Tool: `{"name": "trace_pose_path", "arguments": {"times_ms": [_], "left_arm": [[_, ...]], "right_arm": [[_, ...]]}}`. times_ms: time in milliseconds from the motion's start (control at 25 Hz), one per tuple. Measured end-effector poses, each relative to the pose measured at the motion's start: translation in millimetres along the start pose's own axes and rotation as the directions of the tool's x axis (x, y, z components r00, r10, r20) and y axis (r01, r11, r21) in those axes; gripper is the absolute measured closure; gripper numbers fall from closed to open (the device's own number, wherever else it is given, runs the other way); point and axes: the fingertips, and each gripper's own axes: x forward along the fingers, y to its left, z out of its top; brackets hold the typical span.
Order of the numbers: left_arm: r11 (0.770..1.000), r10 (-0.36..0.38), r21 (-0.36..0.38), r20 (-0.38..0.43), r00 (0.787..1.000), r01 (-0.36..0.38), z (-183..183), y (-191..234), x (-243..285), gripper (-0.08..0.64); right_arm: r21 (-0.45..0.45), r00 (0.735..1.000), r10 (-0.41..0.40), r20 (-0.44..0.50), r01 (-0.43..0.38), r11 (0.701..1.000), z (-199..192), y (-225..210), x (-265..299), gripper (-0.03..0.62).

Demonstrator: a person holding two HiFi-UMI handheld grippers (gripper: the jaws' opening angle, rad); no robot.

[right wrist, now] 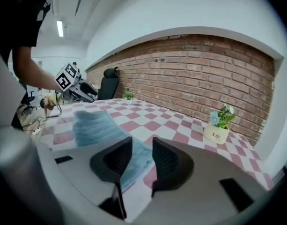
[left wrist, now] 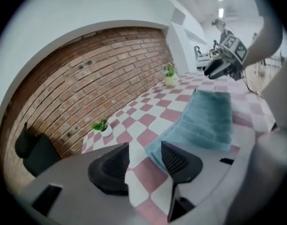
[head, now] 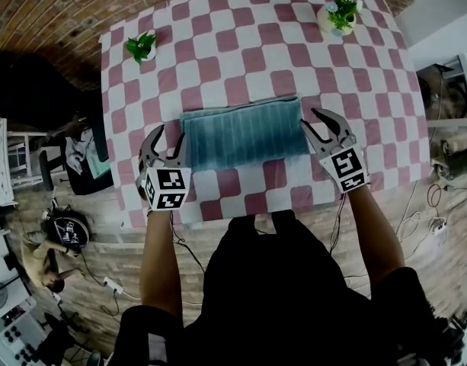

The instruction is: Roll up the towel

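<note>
A teal towel lies flat and folded on the pink-and-white checked table. My left gripper sits at the towel's near left corner, and my right gripper at its right edge. In the left gripper view the jaws of the left gripper stand apart with only tablecloth between them; the towel begins just past the right-hand jaw. In the right gripper view the right gripper is open by a narrow gap over the towel, its pads not pressing on the cloth.
A small green plant stands at the table's far left and a flowering plant in a white pot at the far right. The table's near edge runs just in front of both grippers. A black chair stands by the brick wall.
</note>
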Motion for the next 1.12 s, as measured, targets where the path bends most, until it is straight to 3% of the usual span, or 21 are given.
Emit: {"name": "trace_pose_path", "arguments": {"times_ms": [120,240,360,440,520,720,1120], "left_arm": [[0.987,0.016,-0.161,0.109,0.994,0.002,10,-15,-39,0.420],[0.953,0.046,-0.303,0.220,0.974,0.023,24,-32,-75,0.566],[0.912,0.030,-0.397,0.313,0.949,0.102,43,-51,-100,0.566],[0.902,0.032,-0.414,0.355,0.934,0.126,54,-60,-111,0.565],[0.906,0.040,-0.405,0.374,0.926,0.125,61,-67,-118,0.565],[0.917,0.072,-0.390,0.369,0.926,0.084,63,-64,-127,0.565],[0.908,0.119,-0.416,0.387,0.914,0.058,59,-49,-139,0.565]], "right_arm": [[0.042,0.997,0.007,0.079,-0.010,0.999,19,19,-33,0.508],[0.088,0.988,-0.012,0.157,-0.002,0.996,42,34,-63,0.588],[0.129,0.975,-0.023,0.220,-0.005,0.992,64,47,-86,0.594],[0.130,0.970,-0.027,0.242,-0.005,0.992,72,55,-94,0.594],[0.127,0.967,-0.015,0.254,-0.018,0.992,79,64,-99,0.594],[0.105,0.955,-0.011,0.295,-0.021,0.994,95,68,-107,0.594],[0.056,0.948,-0.043,0.314,0.026,0.998,110,62,-116,0.594]]}}
